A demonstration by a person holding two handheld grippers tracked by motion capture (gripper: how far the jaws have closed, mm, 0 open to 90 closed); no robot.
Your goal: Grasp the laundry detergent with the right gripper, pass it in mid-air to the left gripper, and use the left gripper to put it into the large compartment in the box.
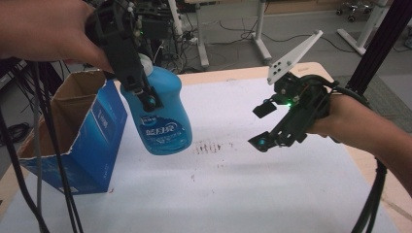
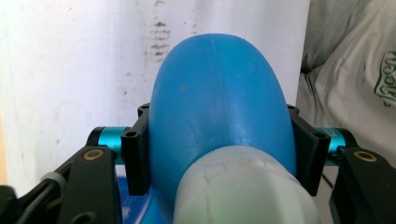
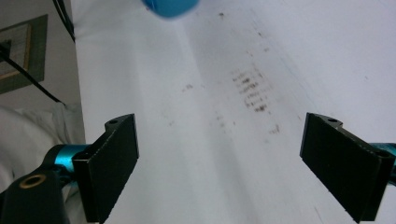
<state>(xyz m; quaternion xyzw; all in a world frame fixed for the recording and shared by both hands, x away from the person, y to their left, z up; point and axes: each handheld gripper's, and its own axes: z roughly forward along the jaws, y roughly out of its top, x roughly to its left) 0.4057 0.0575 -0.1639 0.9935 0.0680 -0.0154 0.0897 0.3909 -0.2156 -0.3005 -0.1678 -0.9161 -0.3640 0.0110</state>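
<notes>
Right, left gripper (image 1: 141,92) is clamped on the blue detergent bottle (image 1: 163,119), both pads pressing its shoulders just past the white cap (image 2: 243,186). The bottle hangs off the table, beside the open blue carton (image 1: 80,141) and above the white sheet (image 1: 252,194). Looks like mid-carry, bottle just out of or bound for the carton; can't tell which. Next move needs a steady grip on slick plastic. Right gripper (image 1: 262,126) hovers spread wide, nothing between its pads, sheet below. Sheet has dark smudges (image 1: 209,147). Desk legs and cables on the floor behind.
</notes>
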